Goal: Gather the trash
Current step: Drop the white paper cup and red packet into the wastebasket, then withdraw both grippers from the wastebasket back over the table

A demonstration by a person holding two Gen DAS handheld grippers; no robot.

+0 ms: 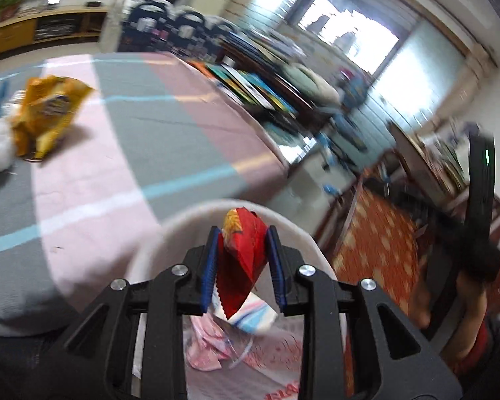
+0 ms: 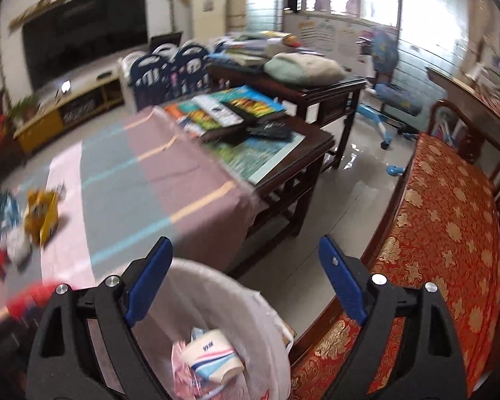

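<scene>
My left gripper (image 1: 241, 233) is shut on a red snack wrapper (image 1: 241, 250) and holds it over the white bin (image 1: 180, 223), which has a plastic liner and holds pink and white wrappers (image 1: 216, 343). My right gripper (image 2: 245, 250) is open and empty, above the same bin (image 2: 250, 303) with wrappers (image 2: 210, 356) inside. A yellow snack bag (image 1: 48, 110) lies on the striped tablecloth at the left with white and blue trash beside it; the bag also shows in the right wrist view (image 2: 43, 213). The red wrapper appears as a blur (image 2: 30, 296).
The table with the pink, grey and mauve striped cloth (image 2: 143, 183) carries books and remotes (image 2: 236, 116) at its far end. A red and gold cushioned bench (image 2: 443, 226) stands to the right of the bin. A dark side table (image 2: 316, 83) and a blue chair (image 2: 390, 96) stand beyond.
</scene>
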